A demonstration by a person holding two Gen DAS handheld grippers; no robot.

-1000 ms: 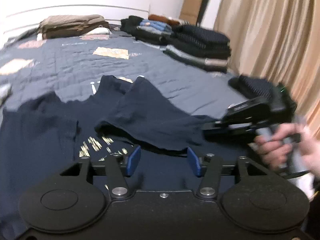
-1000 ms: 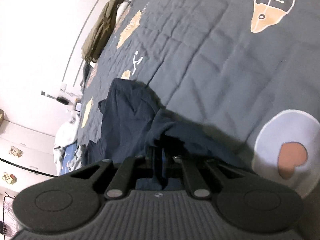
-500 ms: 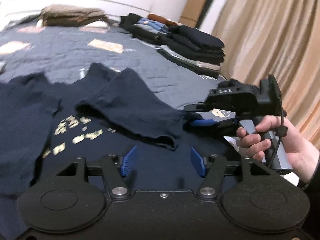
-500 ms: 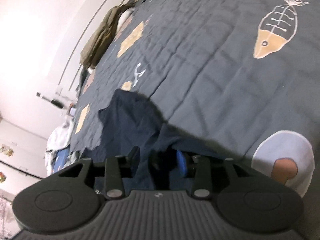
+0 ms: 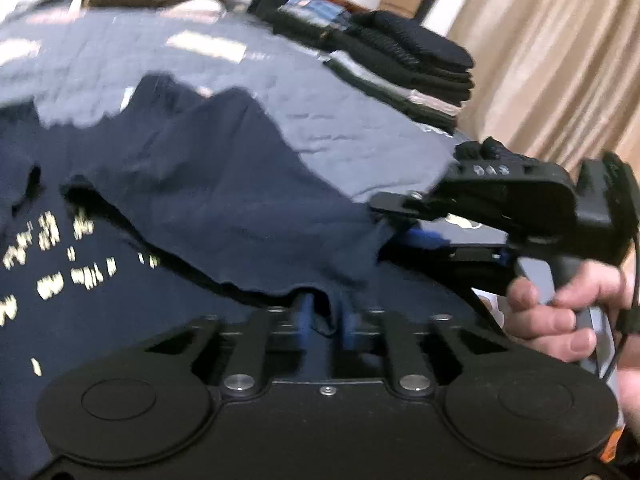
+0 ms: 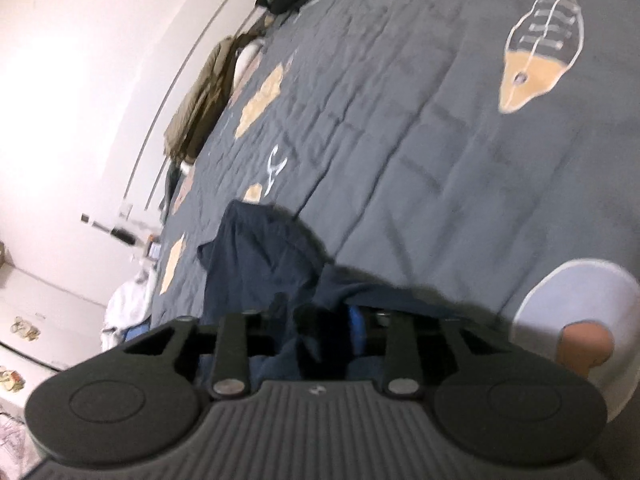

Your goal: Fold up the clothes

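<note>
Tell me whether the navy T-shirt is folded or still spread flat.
Partly folded: one side of the navy T-shirt lies doubled over its printed front, its edge pinched in the left claw.

Dim indoor light; motion blur; fisheye-bent edges

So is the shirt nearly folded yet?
Not yet. Done: stacks of folded clothes sit at the far side of the bed. In hand: one flap of the navy shirt lies turned over its gold print; the left tool is shut on that flap's edge, and the right tool is closing with cloth between its fingers. Left: the other side and the final folds.
</note>
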